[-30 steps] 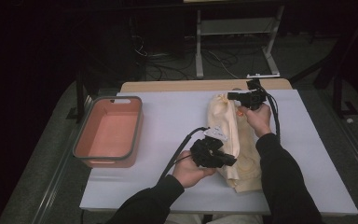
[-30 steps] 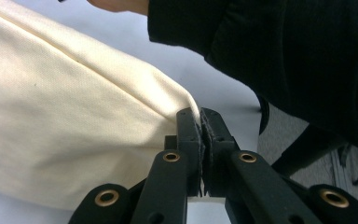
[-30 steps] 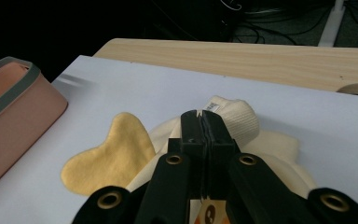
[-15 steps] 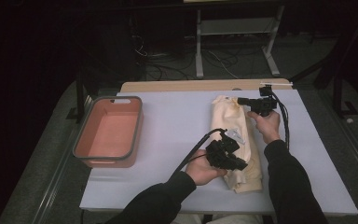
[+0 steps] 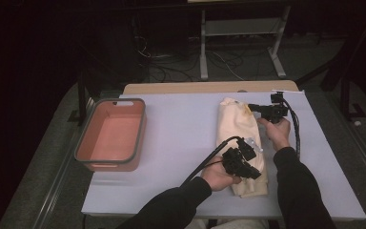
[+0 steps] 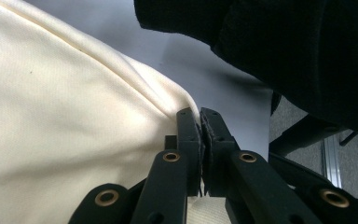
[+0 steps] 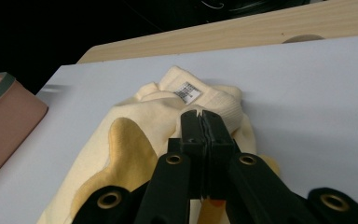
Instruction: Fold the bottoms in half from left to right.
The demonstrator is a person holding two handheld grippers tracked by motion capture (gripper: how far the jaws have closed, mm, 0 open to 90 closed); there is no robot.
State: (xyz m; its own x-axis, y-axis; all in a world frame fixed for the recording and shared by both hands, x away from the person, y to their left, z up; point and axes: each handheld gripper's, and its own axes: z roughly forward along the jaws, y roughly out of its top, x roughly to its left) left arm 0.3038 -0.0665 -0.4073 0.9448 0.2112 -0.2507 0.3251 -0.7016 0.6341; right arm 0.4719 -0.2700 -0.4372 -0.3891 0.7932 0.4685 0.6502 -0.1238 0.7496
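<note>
Pink bin (image 5: pixel 110 136) sits well left of my left gripper (image 5: pixel 248 167), clamped on the cream sweater's (image 5: pixel 238 131) near hem. My right gripper (image 5: pixel 255 109), forearm extended, pinches its far collar edge.

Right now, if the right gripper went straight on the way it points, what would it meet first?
Most likely the cream garment: the right gripper, jaws shut, points at its ribbed collar by the label. Whether it already touches is unclear.

Cream garment (image 5: pixel 240 138) folded narrower into long strip; right gripper (image 5: pixel 253 107) carried rightward, lowered at collar end; left gripper (image 5: pixel 255 172) shifted right, lowered over near end.
</note>
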